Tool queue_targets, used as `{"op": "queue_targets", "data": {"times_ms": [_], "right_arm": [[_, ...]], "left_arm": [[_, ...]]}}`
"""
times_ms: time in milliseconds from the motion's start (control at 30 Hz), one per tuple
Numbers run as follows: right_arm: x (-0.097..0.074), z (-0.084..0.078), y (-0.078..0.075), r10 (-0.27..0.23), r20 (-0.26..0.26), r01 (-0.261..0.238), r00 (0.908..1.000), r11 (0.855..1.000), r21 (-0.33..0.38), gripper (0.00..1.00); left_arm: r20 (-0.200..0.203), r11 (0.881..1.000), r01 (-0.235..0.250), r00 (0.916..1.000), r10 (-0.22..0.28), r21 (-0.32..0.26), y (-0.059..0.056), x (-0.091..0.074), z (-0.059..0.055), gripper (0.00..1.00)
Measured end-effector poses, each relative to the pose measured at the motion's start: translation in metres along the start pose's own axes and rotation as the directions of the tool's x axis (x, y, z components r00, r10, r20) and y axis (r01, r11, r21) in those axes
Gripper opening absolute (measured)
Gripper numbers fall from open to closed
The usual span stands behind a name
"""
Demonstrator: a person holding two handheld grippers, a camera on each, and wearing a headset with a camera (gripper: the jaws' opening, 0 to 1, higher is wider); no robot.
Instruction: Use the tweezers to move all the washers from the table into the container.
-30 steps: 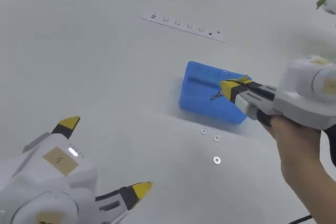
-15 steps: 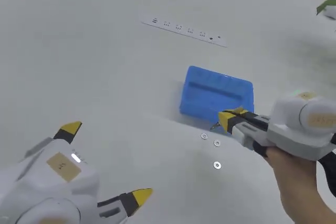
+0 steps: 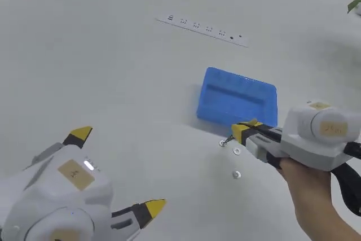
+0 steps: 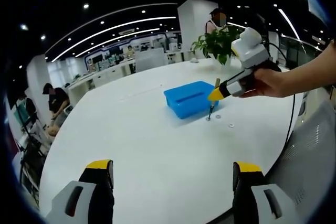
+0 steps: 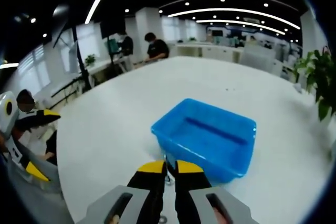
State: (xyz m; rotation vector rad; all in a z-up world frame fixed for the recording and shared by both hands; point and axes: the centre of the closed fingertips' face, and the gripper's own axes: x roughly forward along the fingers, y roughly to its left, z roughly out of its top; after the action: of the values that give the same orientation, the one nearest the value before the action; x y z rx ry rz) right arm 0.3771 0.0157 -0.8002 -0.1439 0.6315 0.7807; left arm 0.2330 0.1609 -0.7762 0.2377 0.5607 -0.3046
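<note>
Tweezers [image 3: 228, 139] clamped in right tongs [image 3: 241, 131] point at washer [image 3: 223, 143] beside container [image 3: 237, 100].

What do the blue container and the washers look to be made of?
The container looks like moulded plastic: even bright blue, fairly matte, with rounded corners and a rim. The washers look like metal: small pale grey rings with a slight shine, though they are too small to be sure.

Plastic container [image 3: 237, 97], shiny metal washers [image 3: 236, 174] — matt table [image 3: 113, 83]
</note>
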Motion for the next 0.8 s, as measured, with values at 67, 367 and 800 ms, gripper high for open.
{"op": "queue_targets", "data": {"times_ms": [67,367,800], "right_arm": [[0.001,-0.001,0.0,-0.002,-0.005,0.002,1.0,1.0,-0.011,0.02],[-0.009,0.01,0.003,0.0,-0.001,0.0,1.0,0.998,-0.058,0.01],[-0.027,0.033,0.007,-0.008,0.037,0.011,0.9993,0.996,-0.085,0.01]], "left_arm": [[-0.003,1.0,0.001,1.0,-0.001,0.005,0.0,0.0,-0.001,0.96],[-0.001,1.0,0.001,1.0,-0.001,0.005,0.0,0.0,0.0,0.96],[0.018,1.0,0.001,0.9998,-0.001,-0.008,0.001,-0.001,0.003,0.96]]}}
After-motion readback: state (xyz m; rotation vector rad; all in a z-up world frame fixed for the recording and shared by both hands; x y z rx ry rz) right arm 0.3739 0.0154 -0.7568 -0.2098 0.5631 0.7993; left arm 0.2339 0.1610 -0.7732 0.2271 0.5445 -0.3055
